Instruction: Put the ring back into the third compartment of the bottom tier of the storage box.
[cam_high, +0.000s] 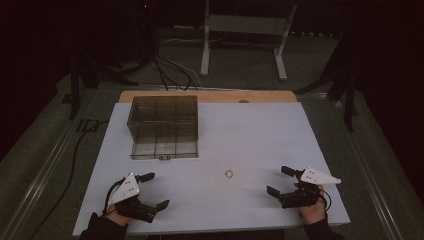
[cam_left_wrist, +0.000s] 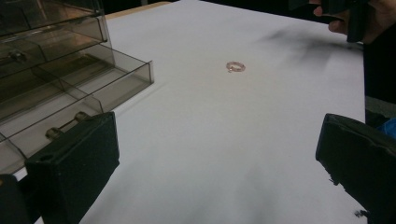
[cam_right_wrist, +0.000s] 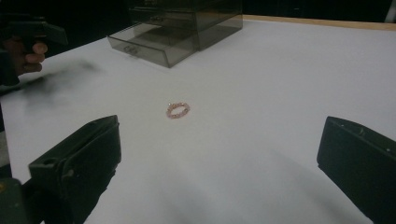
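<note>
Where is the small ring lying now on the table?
In the high view the ring lies bare on the white table, between both open grippers, nearer than the clear drawer box.

From your high view, the small ring (cam_high: 229, 173) is too small to show whether it is a bracelet or a band. In your left gripper view the smoky drawer cabinet (cam_left_wrist: 56, 70) is cut off by the left and top edges, and the far hand (cam_left_wrist: 359, 18) by the top-right corner.
</note>
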